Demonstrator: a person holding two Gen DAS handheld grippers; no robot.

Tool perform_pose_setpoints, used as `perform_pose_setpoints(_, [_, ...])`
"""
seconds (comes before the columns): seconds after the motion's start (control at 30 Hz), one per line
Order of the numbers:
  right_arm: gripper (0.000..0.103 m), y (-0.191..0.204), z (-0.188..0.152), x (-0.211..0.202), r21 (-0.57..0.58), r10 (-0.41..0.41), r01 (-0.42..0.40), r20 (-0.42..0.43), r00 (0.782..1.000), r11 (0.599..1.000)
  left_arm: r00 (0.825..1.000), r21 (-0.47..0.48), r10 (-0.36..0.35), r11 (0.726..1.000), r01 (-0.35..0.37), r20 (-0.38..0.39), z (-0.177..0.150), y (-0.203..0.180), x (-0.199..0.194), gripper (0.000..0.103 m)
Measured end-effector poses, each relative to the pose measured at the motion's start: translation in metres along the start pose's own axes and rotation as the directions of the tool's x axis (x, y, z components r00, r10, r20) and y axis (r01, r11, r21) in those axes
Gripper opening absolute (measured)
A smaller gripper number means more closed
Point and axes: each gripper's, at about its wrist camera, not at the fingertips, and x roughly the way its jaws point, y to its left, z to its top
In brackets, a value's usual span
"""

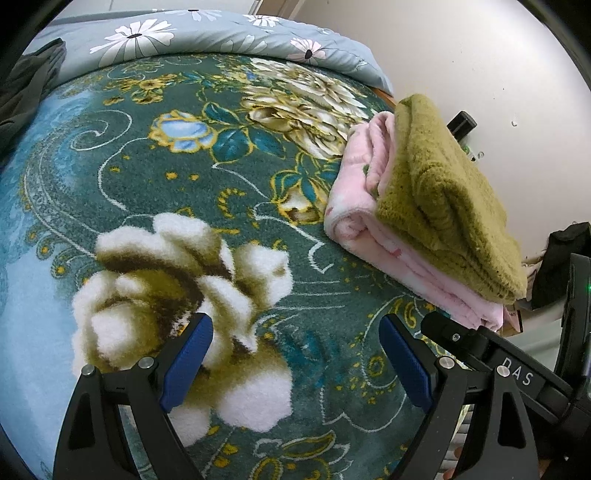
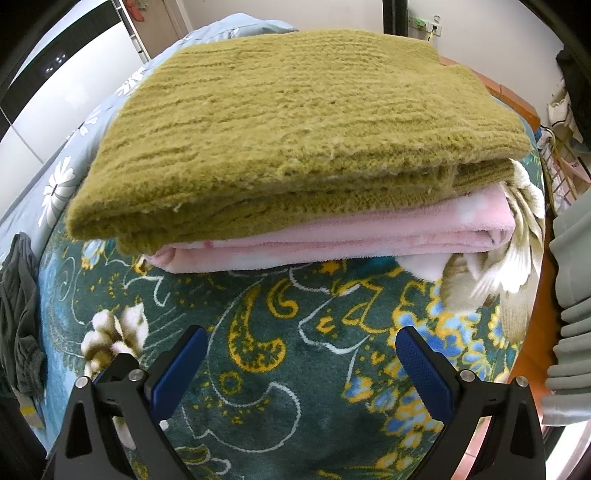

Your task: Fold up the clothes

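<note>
A folded olive-green knit sweater [image 2: 295,122] lies on top of a folded pink fleece garment [image 2: 351,236] on a green floral blanket [image 2: 295,332]. The same stack shows at the right in the left wrist view, sweater [image 1: 443,192] over pink garment [image 1: 365,206]. My right gripper [image 2: 301,354] is open and empty, just in front of the stack. My left gripper [image 1: 295,343] is open and empty over the blanket [image 1: 184,166], left of the stack. A crumpled dark grey garment [image 1: 26,85] lies at the far left of the bed, also in the right wrist view [image 2: 18,314].
A grey-blue quilt with white daisies [image 1: 221,33] lies along the far side of the bed. A white wall [image 1: 480,74] is behind the stack. The other gripper's black body [image 1: 517,373] is at the right. Grey curtains [image 2: 572,314] hang at the right edge.
</note>
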Motion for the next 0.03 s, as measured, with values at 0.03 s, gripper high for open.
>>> perform_pose_setpoints(0.03, [0.103,0.0001,0.0004,-0.0002,0.001,0.0,0.0,0.0,1.0,1.0,1.0,-0.004,-0.006,1.0,0.006,-0.004,-0.0001,0.0004,0.0005,0.092])
